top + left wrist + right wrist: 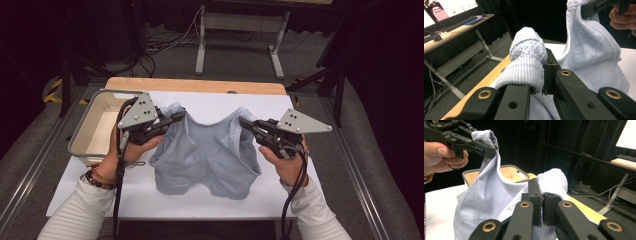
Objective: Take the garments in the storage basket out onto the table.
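Currently a pale blue knitted garment point(207, 157) is held up between the two grippers above the white surface point(280, 200). Its lower part rests on the surface, while its upper corners are lifted, so that the cloth sags in a curve between them.

The left gripper point(175, 120) is seen at the garment's left corner in the high view. In the left gripper view its fingers point(521, 100) are closed on a bunched ribbed edge of the garment point(527, 62), which bulges up out of the narrow gap between them. The right gripper point(586, 8) is seen farther off in that view, at the top, pinching the other corner.

The right gripper point(247, 125) is placed at the garment's right corner in the high view. In the right gripper view its fingers point(535, 197) are shut almost together on a fold of the cloth point(554, 181), with only a slit left between them. The left gripper point(487, 150) is seen there at the upper left, clamped on the far corner.

A beige bin point(92, 117) stands at the left edge of the surface, just beside the left hand point(130, 150). The right hand point(285, 162) is kept near the surface's right edge.
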A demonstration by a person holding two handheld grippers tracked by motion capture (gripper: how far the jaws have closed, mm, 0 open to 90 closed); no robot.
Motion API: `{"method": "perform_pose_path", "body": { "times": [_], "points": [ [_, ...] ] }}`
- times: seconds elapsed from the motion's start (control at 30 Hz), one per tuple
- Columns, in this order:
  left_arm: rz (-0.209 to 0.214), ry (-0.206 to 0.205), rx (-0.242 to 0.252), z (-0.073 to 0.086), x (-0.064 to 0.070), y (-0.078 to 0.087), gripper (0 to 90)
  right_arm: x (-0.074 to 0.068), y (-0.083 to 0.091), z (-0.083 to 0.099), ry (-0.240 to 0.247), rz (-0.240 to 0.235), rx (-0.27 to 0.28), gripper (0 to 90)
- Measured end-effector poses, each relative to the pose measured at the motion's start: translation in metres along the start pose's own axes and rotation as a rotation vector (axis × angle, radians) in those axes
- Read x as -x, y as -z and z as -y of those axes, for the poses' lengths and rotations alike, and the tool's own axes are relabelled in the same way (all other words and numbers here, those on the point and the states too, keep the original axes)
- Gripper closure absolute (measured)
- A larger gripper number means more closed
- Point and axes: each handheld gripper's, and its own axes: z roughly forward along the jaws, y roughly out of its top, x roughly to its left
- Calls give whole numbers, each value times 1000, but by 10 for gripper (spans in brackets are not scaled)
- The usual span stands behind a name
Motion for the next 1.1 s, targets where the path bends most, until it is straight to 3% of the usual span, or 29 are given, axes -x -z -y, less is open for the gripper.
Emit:
{"method": "perform_pose_path", "body": {
  "times": [0.33, 0.7, 1.1],
  "points": [
    [-46, 0, -42, 1, -12, -22, 860, 18, -18, 1, 10, 46, -47, 866],
    [-121, 49, -114, 13, -30, -51, 858, 40, -46, 14, -19, 77, -104, 865],
    [-150, 115, -167, 35, -39, -88, 856, 61, -73, 39, -71, 90, -160, 864]
  ]
}}
